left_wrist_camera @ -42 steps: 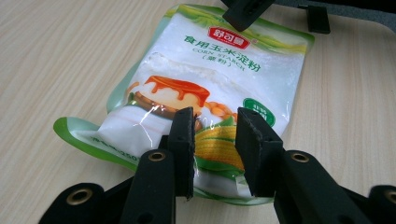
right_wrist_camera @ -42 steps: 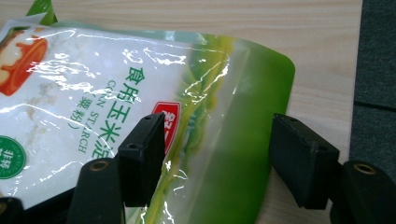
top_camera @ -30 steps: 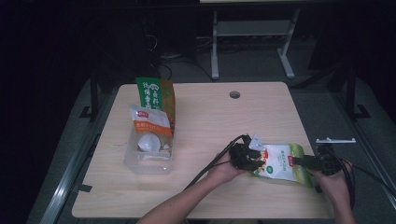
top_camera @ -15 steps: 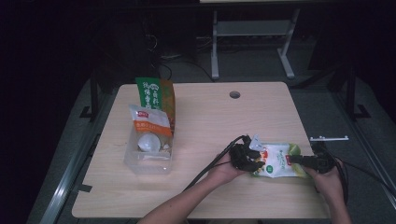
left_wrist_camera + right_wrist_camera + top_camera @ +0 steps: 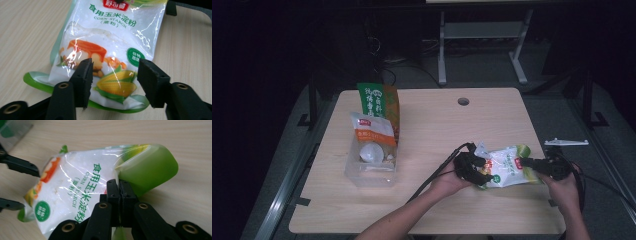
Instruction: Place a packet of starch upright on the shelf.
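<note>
One clear plastic bin point(image 5: 371, 170) holding two pouches; one corn starch bag point(image 5: 507, 165) pinched by right gripper point(image 5: 119, 185); left gripper point(image 5: 113, 77) spread wide.

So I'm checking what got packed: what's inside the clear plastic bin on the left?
The clear bin holds a white-and-orange packet leaning upright and a round white thing below it. A tall green bag stands behind. The bin's bottom is too dim to read.

Corn starch bag point(image 5: 107, 47): glossy plastic film, creased, strong glare. Table point(image 5: 502, 120): pale wood-grain top, smooth matt finish. Left gripper point(image 5: 113, 80) pads look matt black and slightly rough; clear bin point(image 5: 371, 167) is transparent plastic.
</note>
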